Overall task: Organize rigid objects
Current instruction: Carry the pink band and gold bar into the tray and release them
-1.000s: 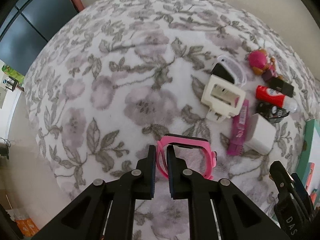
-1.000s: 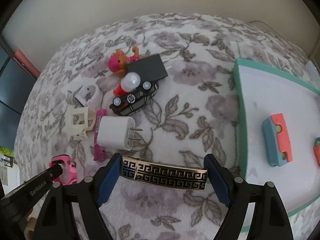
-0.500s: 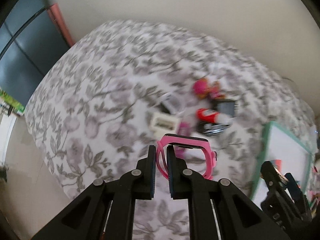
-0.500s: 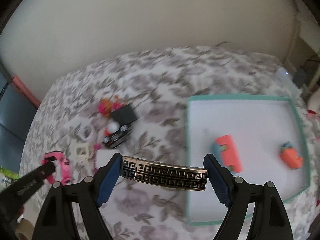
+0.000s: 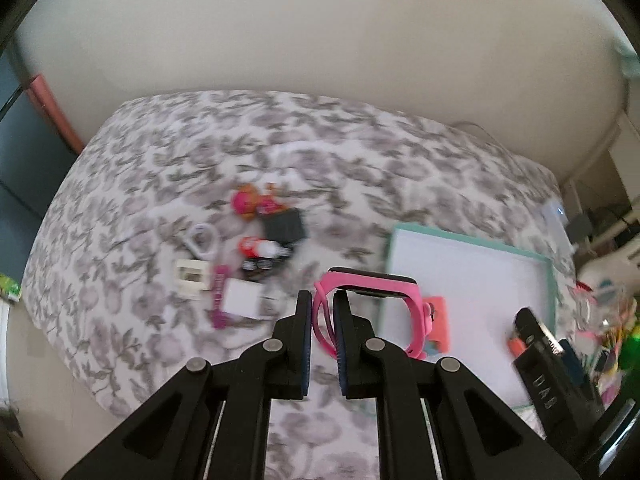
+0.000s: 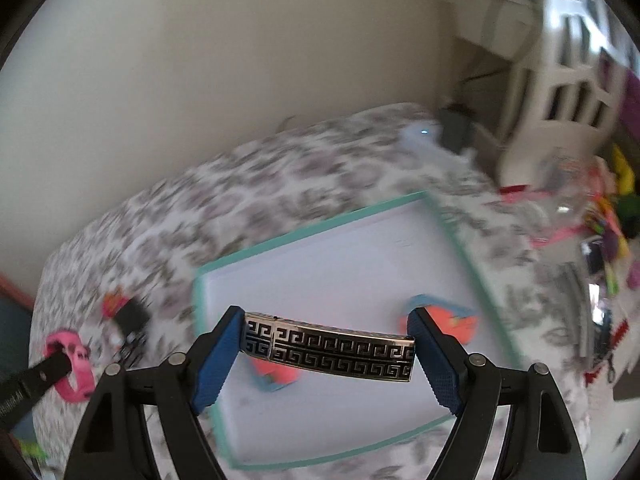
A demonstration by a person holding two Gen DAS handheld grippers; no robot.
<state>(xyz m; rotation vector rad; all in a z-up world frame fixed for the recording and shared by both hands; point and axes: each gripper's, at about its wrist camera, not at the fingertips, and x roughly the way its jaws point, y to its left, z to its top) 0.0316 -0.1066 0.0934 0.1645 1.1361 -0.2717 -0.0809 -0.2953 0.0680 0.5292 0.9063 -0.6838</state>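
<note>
Left gripper (image 5: 322, 330): clamped on the strap of the pink watch (image 5: 370, 306), which is held clear of the bed; the pinch is on one side of the loop, so the case end hangs out to the side

Right gripper (image 6: 329, 346): closed end to end on the patterned metal bar (image 6: 329, 346), a clasp-like piece with a black key motif, carried above the white floor of the tray (image 6: 320, 240)

Pink watch, handling: judged light, with a soft, flexible band and a stiff case; some swing is to be expected, though the grip looks secure

Metal bar, handling: judged stiff, smooth and likely slippery; held only by its two short ends, so a slip or a twist is possible if the squeeze is eased

Tray: teal-rimmed, lying on the flowered bedspread (image 5: 168, 152); orange-and-blue toys already lie in it

Still to be sorted: a cluster of small things on the bedspread, among them a white charger (image 5: 242, 300) and a pink doll (image 5: 245, 202)
</note>
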